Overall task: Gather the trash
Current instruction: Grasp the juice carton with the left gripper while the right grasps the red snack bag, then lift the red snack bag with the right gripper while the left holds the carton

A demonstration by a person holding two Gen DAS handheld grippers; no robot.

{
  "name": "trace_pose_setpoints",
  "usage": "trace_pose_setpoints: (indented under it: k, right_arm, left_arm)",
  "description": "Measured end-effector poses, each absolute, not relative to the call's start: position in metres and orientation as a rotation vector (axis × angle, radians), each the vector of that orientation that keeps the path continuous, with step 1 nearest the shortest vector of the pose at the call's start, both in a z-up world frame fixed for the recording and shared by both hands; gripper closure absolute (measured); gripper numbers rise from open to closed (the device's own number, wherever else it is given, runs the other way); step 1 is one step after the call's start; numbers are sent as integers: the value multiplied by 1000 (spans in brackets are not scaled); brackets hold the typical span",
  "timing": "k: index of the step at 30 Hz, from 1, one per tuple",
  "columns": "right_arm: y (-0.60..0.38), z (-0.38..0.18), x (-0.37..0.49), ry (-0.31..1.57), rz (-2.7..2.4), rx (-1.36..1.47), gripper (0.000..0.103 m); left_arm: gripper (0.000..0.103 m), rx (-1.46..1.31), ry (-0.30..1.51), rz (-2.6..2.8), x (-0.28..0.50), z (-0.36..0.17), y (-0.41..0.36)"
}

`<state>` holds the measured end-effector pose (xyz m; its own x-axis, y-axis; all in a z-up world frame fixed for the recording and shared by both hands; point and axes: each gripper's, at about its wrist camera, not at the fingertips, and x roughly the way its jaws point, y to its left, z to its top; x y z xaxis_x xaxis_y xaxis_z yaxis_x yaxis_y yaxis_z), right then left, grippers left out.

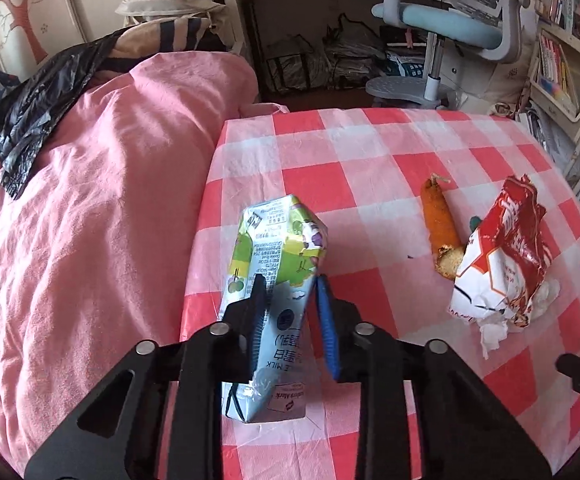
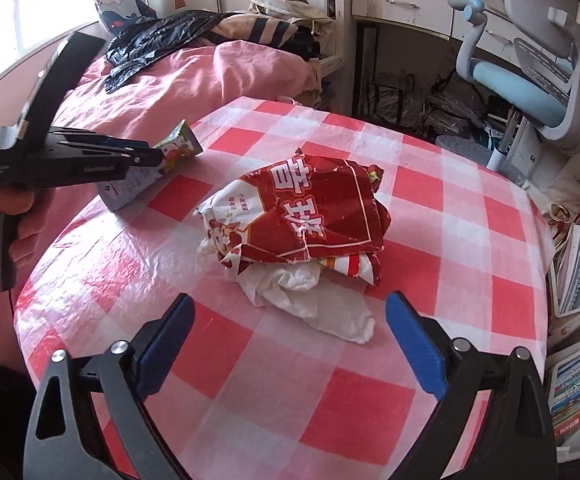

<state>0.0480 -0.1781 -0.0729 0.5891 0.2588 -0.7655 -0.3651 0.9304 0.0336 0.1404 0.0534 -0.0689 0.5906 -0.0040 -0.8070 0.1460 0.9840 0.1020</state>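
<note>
My left gripper (image 1: 290,280) is shut on a milk carton (image 1: 273,240) with green and blue print, held tilted at the left edge of the red-checked table (image 1: 370,152); the right wrist view shows the carton (image 2: 177,148) in that gripper (image 2: 157,156). A crumpled red and white snack bag (image 2: 310,216) with white tissue (image 2: 310,300) under it lies mid-table, just ahead of my open, empty right gripper (image 2: 290,320). In the left wrist view the bag (image 1: 502,248) lies next to an orange half-eaten sausage (image 1: 440,224). A black trash bag (image 1: 29,120) lies on the bed.
A pink quilted bed (image 1: 89,220) borders the table's left side. A grey and blue desk chair (image 2: 530,80) and a desk stand behind the table. Bookshelves (image 2: 578,360) line the right side.
</note>
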Motion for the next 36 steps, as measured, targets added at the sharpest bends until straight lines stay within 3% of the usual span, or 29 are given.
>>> trace_pose_setpoints:
  k: [2,7,10,12,14,15,16,18,29,36]
  right_arm:
    - [-179,-60,52,818,356,-91,25]
    - [-192,-53,88,802,334,29,12]
    - [-203,-73,116,850,332,157,12]
    - [-206,-84,125,869,370,206,15]
    - [-207,-89,128,887,422,236,61]
    - [-208,-89,128,893,436,242,98]
    - [-209,-85,125,882,456,257,102]
    - [-208,-72,116,843,488,250,102]
    - [-207,-2,35,674,632,290,102]
    - [-208,-25,-2,828,563,143,102]
  left_arm:
    - [88,126,939,-122,140,-64,58]
    - [89,105,954,-172,140,-63,63]
    - [88,105,960,-187,140,-64,65]
    - [80,115,979,-178,142,-69,65]
    - [74,156,986,-152,143,-76,64]
    - [74,172,979,-142,143,-78,63]
    - [74,169,980,-140,144,-77,63]
    - [81,134,973,-154,144,-72,66]
    - [82,40,893,-183,100,-35,76]
    - [82,36,960,-191,69,-45,78]
